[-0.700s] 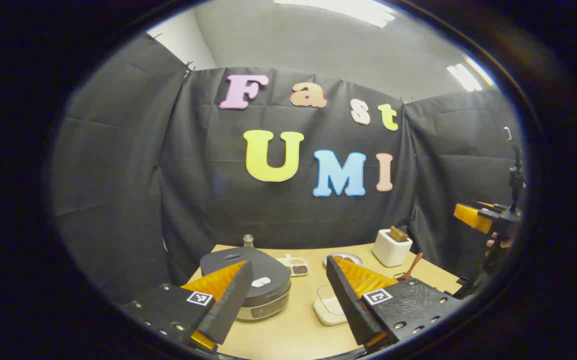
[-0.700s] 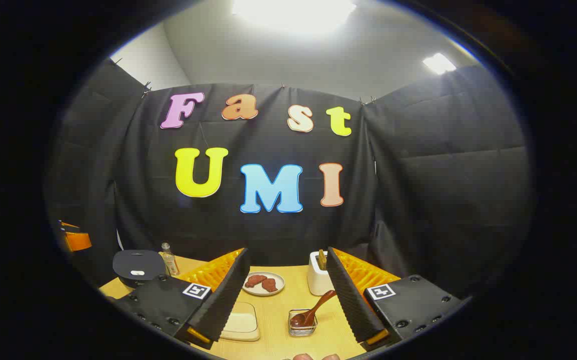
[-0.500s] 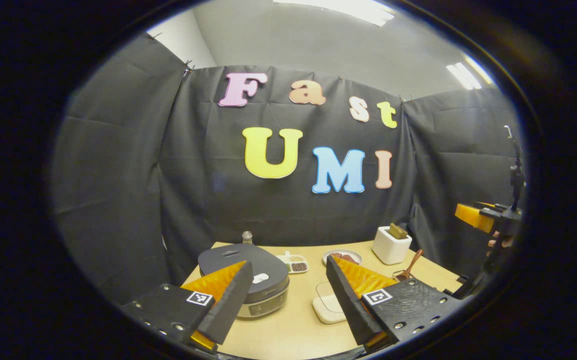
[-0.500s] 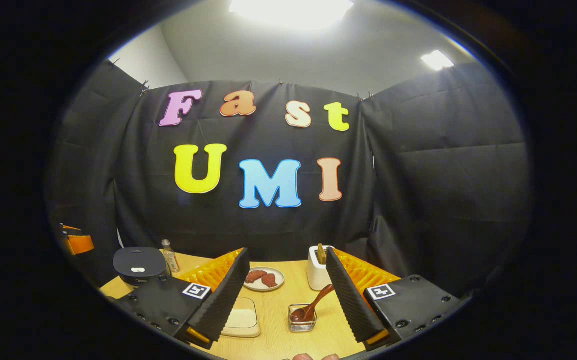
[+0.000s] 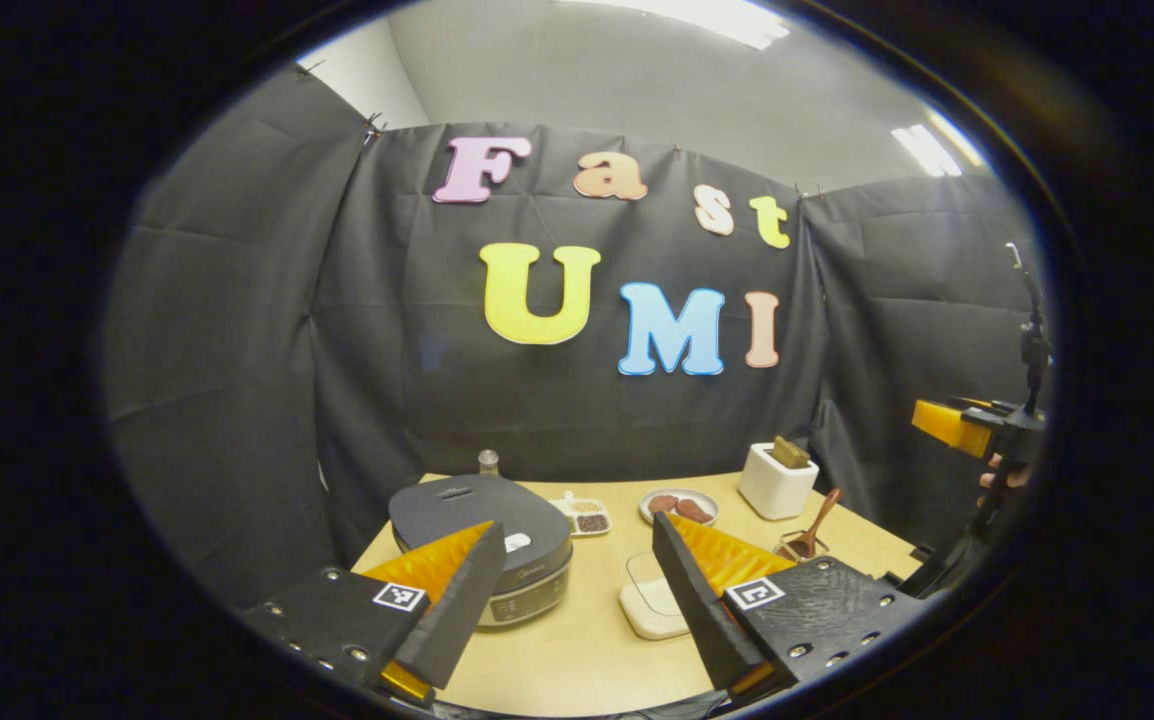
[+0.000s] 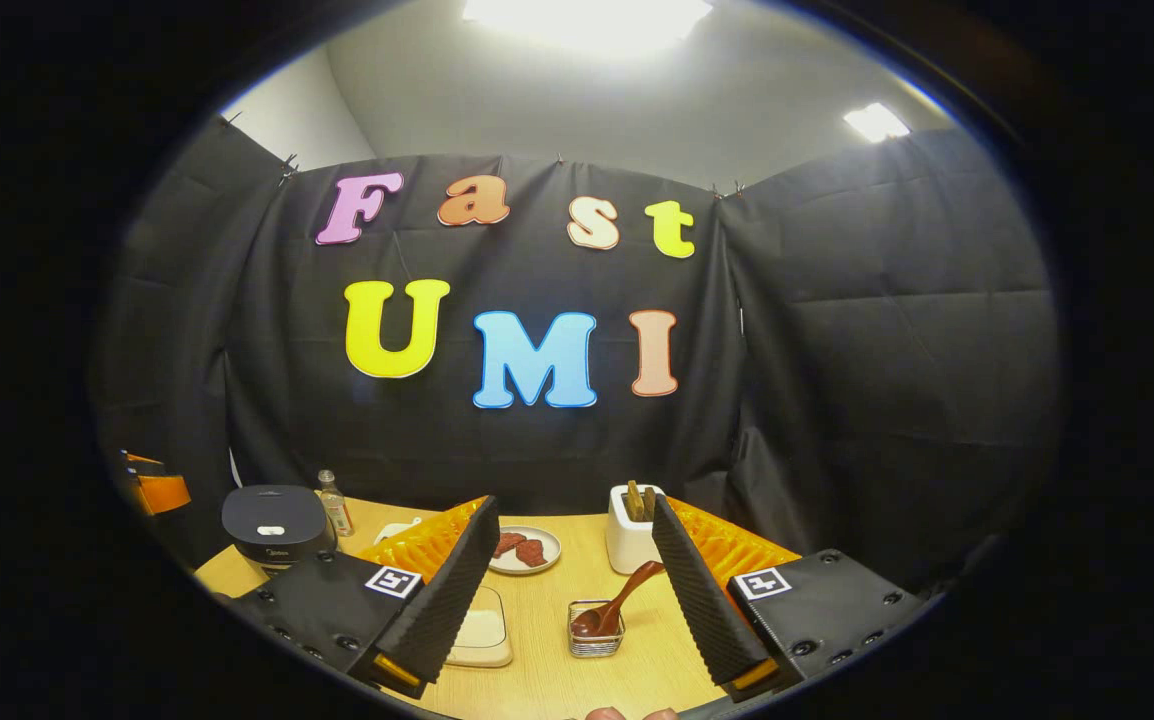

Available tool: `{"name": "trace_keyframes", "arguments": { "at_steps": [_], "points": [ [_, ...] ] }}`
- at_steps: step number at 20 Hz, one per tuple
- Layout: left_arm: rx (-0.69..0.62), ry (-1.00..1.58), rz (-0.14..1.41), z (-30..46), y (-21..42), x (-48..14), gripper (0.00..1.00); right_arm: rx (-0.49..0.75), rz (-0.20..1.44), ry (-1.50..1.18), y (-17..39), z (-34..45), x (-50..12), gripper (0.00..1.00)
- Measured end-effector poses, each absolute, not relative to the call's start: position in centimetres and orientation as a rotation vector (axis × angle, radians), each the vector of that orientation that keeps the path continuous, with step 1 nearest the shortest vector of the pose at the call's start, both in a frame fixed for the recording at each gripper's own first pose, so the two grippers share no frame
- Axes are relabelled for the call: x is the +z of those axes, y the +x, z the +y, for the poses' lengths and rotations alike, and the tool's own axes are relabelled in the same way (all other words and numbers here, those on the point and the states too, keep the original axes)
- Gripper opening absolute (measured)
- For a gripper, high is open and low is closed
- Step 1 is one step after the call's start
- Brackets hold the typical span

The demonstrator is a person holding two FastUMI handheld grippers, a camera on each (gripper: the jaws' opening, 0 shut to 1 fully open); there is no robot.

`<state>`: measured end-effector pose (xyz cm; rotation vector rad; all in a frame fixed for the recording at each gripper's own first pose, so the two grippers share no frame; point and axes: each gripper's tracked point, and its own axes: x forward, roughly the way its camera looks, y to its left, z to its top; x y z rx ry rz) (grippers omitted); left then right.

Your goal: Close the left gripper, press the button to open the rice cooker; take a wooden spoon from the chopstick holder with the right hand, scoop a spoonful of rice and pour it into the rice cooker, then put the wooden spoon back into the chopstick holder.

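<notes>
I held the left gripper (image 5: 577, 590) spread wide above the table (image 5: 577, 660), with the closed rice cooker (image 5: 482, 530) just ahead. My right gripper (image 6: 572, 585) also gaped, holding nothing. The wooden spoon (image 6: 622, 603) leaned in its wire chopstick holder (image 6: 594, 638) between those 2 fingers, beside the rice container (image 6: 479, 635).

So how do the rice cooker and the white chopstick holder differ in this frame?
The rice cooker is dark, low and wide; the chopstick holder is white, taller than wide and much smaller. The rice cooker's lid is down, while the chopstick holder is open-topped with brown utensils sticking out. The rice cooker sits at the table's left, the chopstick holder far right. Both stand upright on it.
</notes>
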<state>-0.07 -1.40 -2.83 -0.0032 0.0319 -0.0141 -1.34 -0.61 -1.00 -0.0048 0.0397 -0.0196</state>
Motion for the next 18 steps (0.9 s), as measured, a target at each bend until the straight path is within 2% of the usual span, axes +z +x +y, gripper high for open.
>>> {"name": "trace_keyframes", "arguments": {
  "at_steps": [12, 14, 16, 18],
  "points": [
    [0.027, -0.078, 0.055, 1.0, 0.7, -3.3, 0.92, -0.012, 0.057, -0.023, 0.8, 0.7, 0.1, 0.97],
    [0.041, -0.098, 0.06, 1.9, 1.1, -2.7, 0.62, -0.008, 0.052, -0.021, 1.6, 0.7, 0.6, 0.98],
    [0.037, -0.075, 0.081, 1.5, 1.8, -2.7, 0.61, -0.006, 0.044, -0.02, 2.6, 0.5, 0.9, 0.98],
    [0.054, -0.048, 0.084, 2.2, 3.0, -1.5, 0.34, -0.002, 0.037, -0.022, 4.4, 0.1, 0.8, 0.98]
  ]
}}
